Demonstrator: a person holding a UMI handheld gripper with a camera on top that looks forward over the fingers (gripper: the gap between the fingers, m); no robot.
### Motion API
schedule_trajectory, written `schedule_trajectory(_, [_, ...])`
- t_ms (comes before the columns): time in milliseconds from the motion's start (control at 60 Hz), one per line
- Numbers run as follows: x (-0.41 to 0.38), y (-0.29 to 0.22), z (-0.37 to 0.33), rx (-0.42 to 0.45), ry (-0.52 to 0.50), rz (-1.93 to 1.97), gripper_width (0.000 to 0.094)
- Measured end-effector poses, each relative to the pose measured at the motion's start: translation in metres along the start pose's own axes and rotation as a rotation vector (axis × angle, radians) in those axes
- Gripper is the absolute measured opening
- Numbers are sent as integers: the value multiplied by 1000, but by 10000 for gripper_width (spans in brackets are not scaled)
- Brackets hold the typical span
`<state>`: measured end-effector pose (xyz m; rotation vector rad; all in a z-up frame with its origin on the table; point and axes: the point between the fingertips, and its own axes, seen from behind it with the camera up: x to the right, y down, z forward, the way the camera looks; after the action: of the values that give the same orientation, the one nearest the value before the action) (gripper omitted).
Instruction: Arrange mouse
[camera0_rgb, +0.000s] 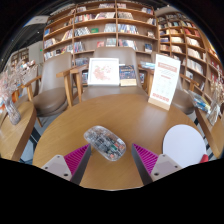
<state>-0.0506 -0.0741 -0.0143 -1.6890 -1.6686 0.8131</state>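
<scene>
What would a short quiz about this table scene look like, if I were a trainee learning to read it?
1. True or false: the jaws are shut on the mouse.
2. What lies on the round wooden table beyond the right finger? A) a white round mat B) a red cup C) a keyboard
3. Fill in: behind the table, the walls are lined with ____ full of books.

Key: 1. False: the gripper is open, and the mouse rests on the table between and just ahead of the fingers. 2. A, the white round mat. 3. Shelves.
</scene>
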Motion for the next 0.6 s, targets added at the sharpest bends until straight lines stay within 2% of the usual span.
schedule_trajectory(333, [5, -29, 37, 6, 17, 3, 826])
schedule_trajectory(450, [1, -31, 39, 7, 8, -5, 699])
schedule_trajectory(483, [-1, -32, 40, 9, 4, -9, 630])
schedule_trajectory(517, [-4, -33, 41, 11, -3, -17, 473])
schedule_trajectory(600, [-2, -34, 40, 0, 7, -28, 454])
